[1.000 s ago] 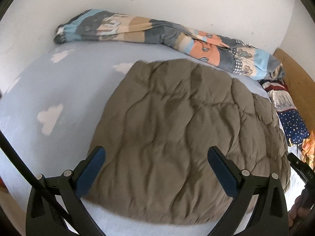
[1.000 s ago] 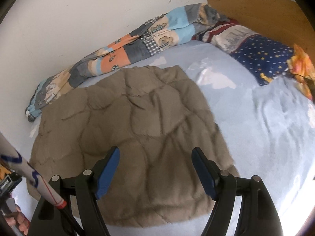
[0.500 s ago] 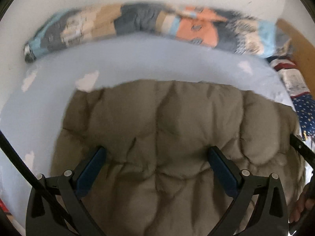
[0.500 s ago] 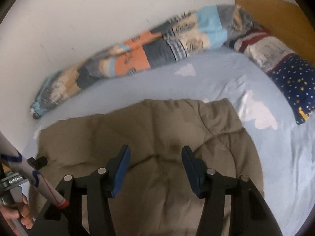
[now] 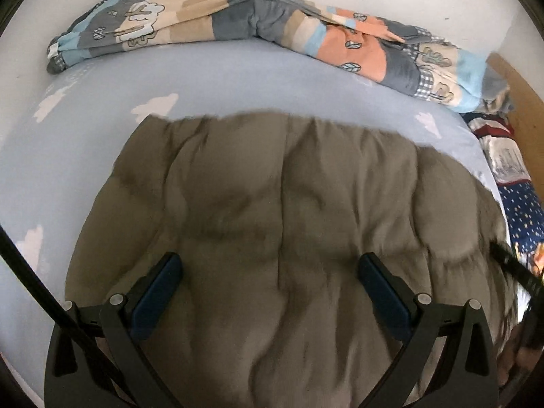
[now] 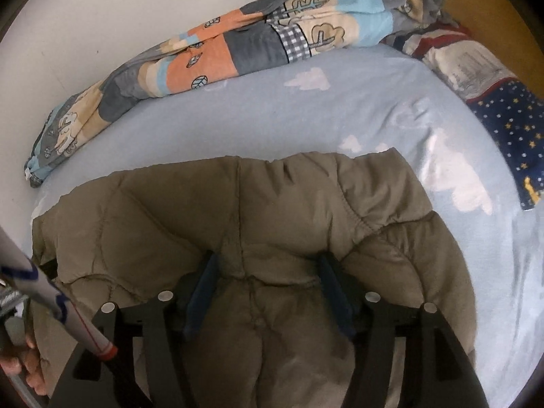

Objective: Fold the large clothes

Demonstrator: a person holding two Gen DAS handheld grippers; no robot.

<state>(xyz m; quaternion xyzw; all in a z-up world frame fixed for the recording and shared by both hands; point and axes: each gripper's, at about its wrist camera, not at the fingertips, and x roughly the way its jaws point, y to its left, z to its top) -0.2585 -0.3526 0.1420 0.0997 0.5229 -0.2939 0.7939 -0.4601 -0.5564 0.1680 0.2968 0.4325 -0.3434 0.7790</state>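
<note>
Over jacket [image 6: 272, 210] – right gripper [image 6: 268, 272] opening, tilted down

A matt, quilted, puffy cloth is seen on the olive jacket [image 5: 278, 224]; soft cotton on the bed sheet [image 5: 217, 78]; smooth wood on the headboard [image 6: 476, 3].

The bed [image 6: 258, 115], sheeted in cloud-printed blue, is covered by a quilted jacket [image 6: 210, 210], patchwork blanket [image 6: 217, 51] and starred pillow [image 6: 510, 115].
</note>
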